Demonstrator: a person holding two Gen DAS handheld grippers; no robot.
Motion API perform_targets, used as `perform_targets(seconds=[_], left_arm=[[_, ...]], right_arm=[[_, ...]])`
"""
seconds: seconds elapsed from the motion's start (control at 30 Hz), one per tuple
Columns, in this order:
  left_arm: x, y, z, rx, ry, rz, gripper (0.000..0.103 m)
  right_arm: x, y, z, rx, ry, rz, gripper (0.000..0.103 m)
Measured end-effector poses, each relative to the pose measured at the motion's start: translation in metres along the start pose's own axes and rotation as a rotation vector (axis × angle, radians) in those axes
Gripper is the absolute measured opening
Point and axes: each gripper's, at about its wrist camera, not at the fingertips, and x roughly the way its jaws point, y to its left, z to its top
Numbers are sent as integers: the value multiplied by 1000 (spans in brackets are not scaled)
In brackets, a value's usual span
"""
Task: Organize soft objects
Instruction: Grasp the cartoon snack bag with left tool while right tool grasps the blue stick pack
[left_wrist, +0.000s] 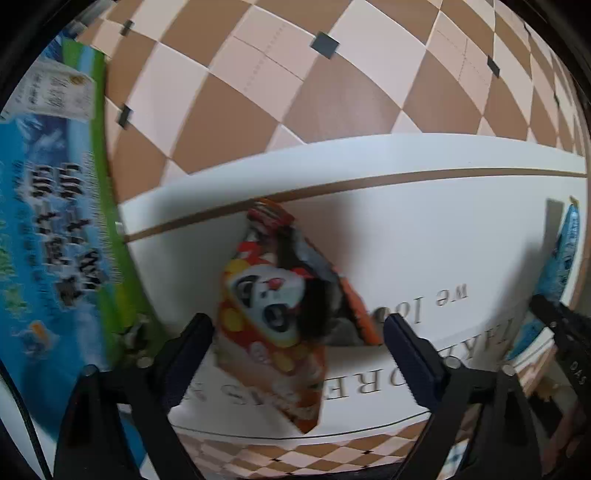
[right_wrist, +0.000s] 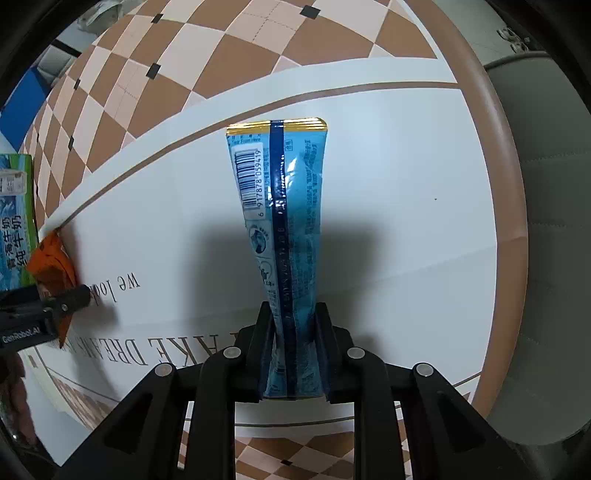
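1 blue pouch in right gripper, 1 orange snack bag btwn open left gripper

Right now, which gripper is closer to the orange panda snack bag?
Left. The left gripper is open with the panda bag between its fingers; the right gripper, off to the side, is pinching a blue packet.

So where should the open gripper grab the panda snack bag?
Probably across its puffy middle, near the panda face. The panda snack bag lies on the white mat, already between the left gripper fingers, so come straight forward and squeeze its two long sides.
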Motion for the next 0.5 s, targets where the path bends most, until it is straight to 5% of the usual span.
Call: perform_targets(seconds=[0.17, 0.23, 0.5], left_arm=[[2, 6, -1, -17, -19, -11, 66], [-4, 11, -2, -10, -29, -9, 50], [-35, 11, -23, -15, -95, -49, 46]], right_arm=[[-2, -3, 0, 21, 11, -3, 25], [3, -14, 4, 29, 5, -8, 25], [-7, 1, -6, 39, -17, 15, 16]])
